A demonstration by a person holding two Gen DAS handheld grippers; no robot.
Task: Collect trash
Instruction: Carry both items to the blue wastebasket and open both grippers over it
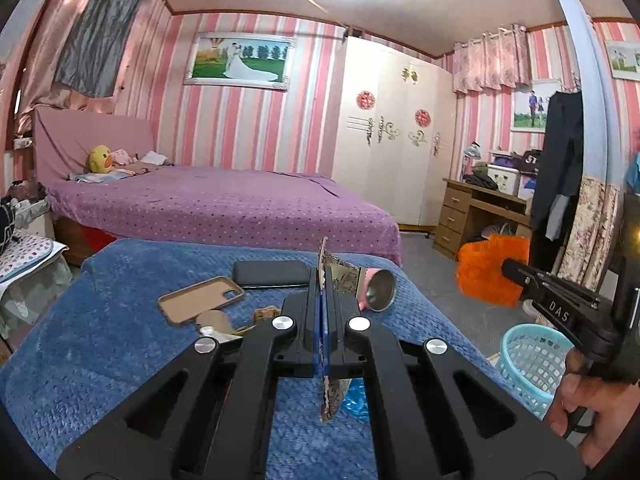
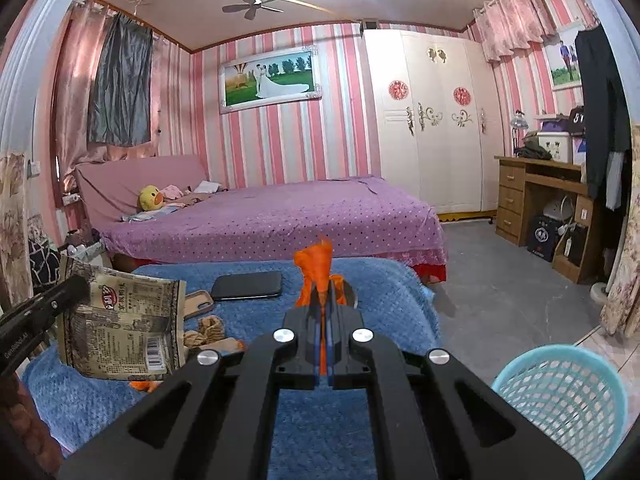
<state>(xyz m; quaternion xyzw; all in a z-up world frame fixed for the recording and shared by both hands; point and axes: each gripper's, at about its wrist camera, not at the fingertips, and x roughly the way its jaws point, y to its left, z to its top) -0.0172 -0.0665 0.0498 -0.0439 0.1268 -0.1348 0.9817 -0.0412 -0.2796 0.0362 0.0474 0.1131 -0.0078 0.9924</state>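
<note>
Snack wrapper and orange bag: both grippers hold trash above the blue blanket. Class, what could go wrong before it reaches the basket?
The orange bag is pinched only at its top by the right gripper, so it might slip. The snack wrapper, edge-held by the left gripper, could miss the blue basket, which stands off to the right below blanket level.

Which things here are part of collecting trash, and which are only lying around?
For the job:
snack wrapper, in left gripper
orange plastic bag, in right gripper
blue basket

Lying about:
black phone
phone case
metal cup
</note>
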